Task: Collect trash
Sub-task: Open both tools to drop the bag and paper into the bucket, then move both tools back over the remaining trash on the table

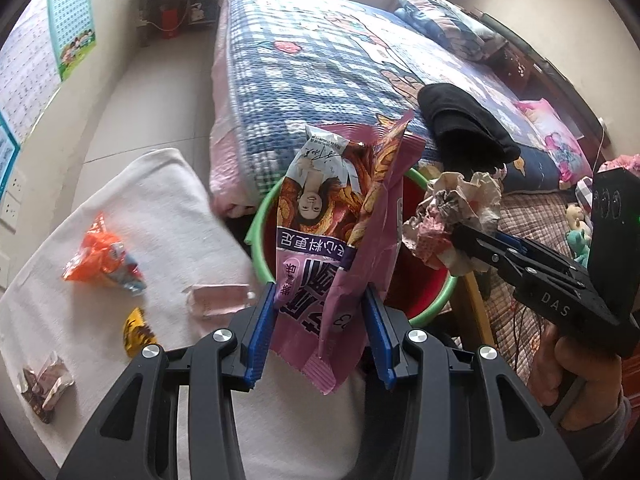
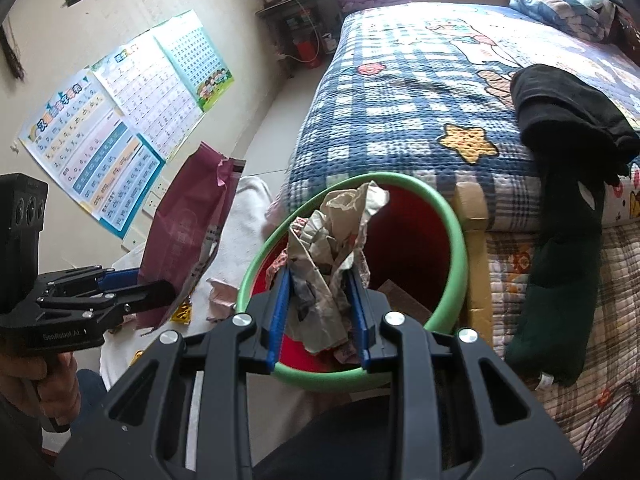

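My left gripper is shut on a pink snack bag and holds it upright over the red bin with a green rim. My right gripper is shut on a crumpled paper wad, held over the same bin. The right gripper and its wad show at the right of the left wrist view. The left gripper and pink bag show at the left of the right wrist view.
On the white cloth lie an orange wrapper, a yellow wrapper, a clear pink wrapper and a brown wrapper. A plaid-quilted bed with black clothing stands behind the bin.
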Tool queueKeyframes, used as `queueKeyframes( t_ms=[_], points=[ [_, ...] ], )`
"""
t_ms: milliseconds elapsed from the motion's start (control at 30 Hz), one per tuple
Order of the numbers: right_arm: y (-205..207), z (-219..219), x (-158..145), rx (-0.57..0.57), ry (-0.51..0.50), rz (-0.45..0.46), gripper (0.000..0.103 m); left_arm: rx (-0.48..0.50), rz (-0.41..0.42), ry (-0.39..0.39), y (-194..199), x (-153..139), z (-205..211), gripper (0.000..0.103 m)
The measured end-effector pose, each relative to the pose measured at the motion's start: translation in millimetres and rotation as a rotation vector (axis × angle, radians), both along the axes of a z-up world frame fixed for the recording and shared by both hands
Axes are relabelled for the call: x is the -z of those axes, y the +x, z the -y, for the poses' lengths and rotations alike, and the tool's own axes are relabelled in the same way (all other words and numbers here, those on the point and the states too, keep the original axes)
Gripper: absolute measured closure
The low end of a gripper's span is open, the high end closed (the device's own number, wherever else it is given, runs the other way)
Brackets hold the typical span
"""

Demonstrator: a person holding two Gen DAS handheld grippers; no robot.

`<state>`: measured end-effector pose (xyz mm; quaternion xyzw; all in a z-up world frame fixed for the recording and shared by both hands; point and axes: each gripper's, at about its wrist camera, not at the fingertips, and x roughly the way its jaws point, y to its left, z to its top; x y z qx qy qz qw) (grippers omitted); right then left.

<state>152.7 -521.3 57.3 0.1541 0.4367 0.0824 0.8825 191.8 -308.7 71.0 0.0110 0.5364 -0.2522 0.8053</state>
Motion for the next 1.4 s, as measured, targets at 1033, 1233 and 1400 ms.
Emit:
queueKeyframes(
  t_ms=[1033, 1233, 1400],
  points=[
    [10, 6, 6, 0.058, -0.017, -0.011, 0.008, -0.008, 0.015, 0.033, 3, 15, 2, 0.008],
    [5, -7, 1, 0.058, -0.031, -0.012, 0.005, -0.049, 0.012, 0.04, -7, 18, -26, 0.008],
    [1, -27, -2, 0.028, -0.042, -0.012, 0.005, -0.107, 0.0, 0.026, -18, 20, -59, 0.008]
  ],
)
